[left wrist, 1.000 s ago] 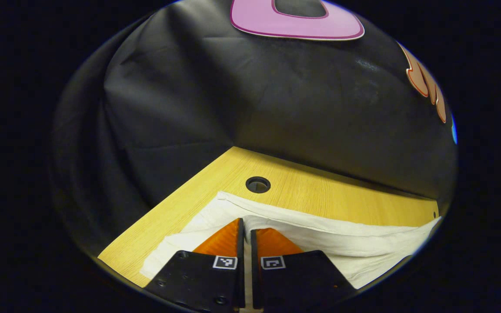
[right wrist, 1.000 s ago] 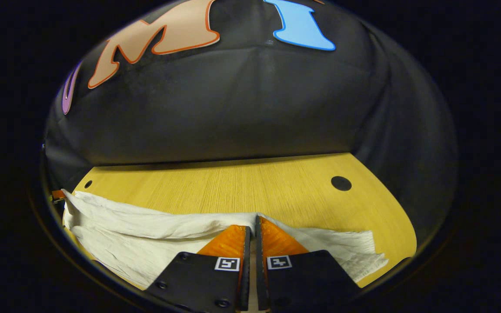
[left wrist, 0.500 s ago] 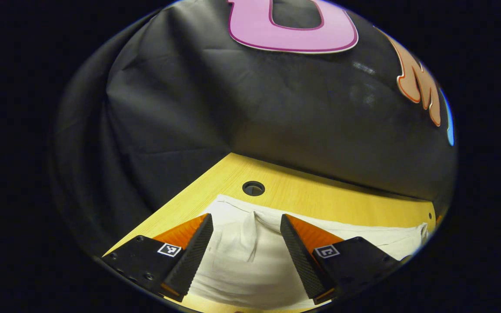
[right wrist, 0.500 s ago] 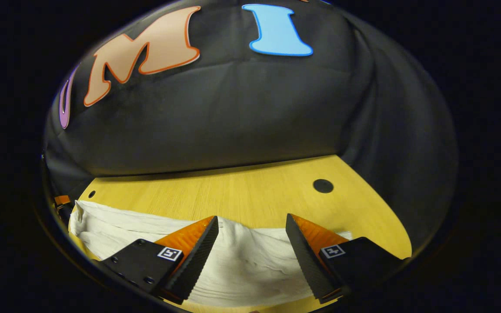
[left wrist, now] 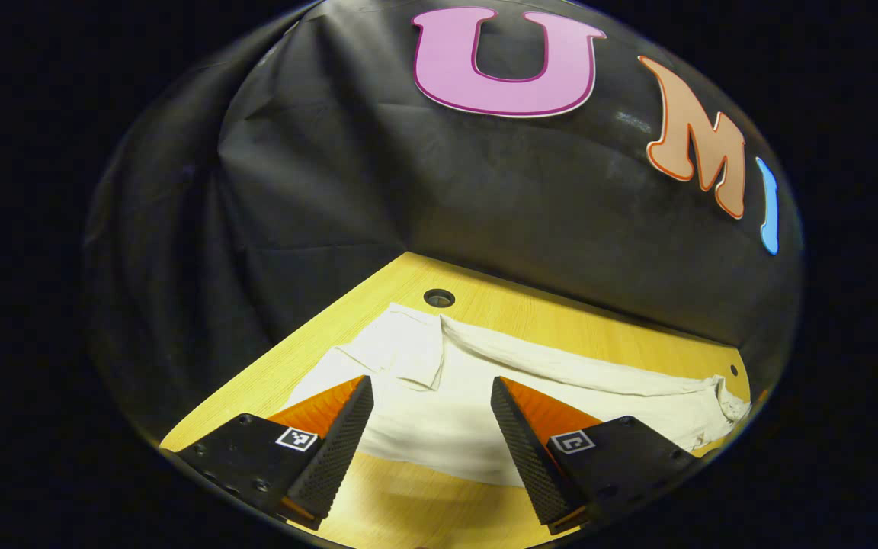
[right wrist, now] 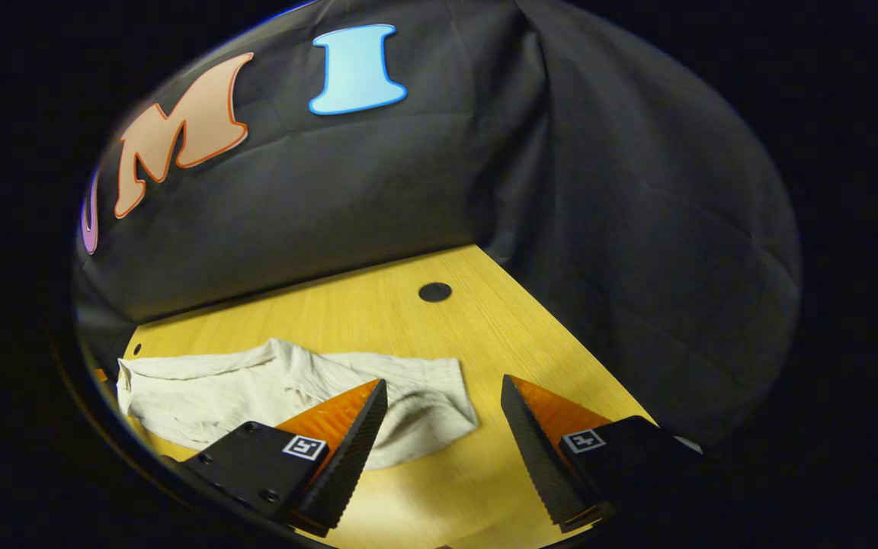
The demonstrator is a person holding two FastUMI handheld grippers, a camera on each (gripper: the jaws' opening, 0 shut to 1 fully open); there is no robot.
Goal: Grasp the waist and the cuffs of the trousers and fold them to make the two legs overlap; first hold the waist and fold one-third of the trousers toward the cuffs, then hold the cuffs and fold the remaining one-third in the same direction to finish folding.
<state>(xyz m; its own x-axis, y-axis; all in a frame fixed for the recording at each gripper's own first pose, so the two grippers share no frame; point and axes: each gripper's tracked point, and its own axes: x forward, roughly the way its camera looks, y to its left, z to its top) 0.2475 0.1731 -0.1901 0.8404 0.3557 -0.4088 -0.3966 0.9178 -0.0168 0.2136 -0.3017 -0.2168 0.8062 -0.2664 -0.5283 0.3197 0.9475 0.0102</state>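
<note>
- Both jaws stand wide apart, gripping nothing: left gripper [left wrist: 431,385], right gripper [right wrist: 443,389].
- Wooden table [right wrist: 378,313] bears the white trousers [left wrist: 485,381], lying flat beyond the left gripper's fingertips toward 12 o'clock.
- From the right gripper, the trousers [right wrist: 256,389] spread toward 10 o'clock.
- Cable hole [left wrist: 439,298] at 12 o'clock.

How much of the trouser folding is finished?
Done, it seems: the trousers lie as one long strip on the table, legs apparently overlapped. In hand: nothing; the left gripper and right gripper are open, above the cloth. Left: both one-third folds.
</note>
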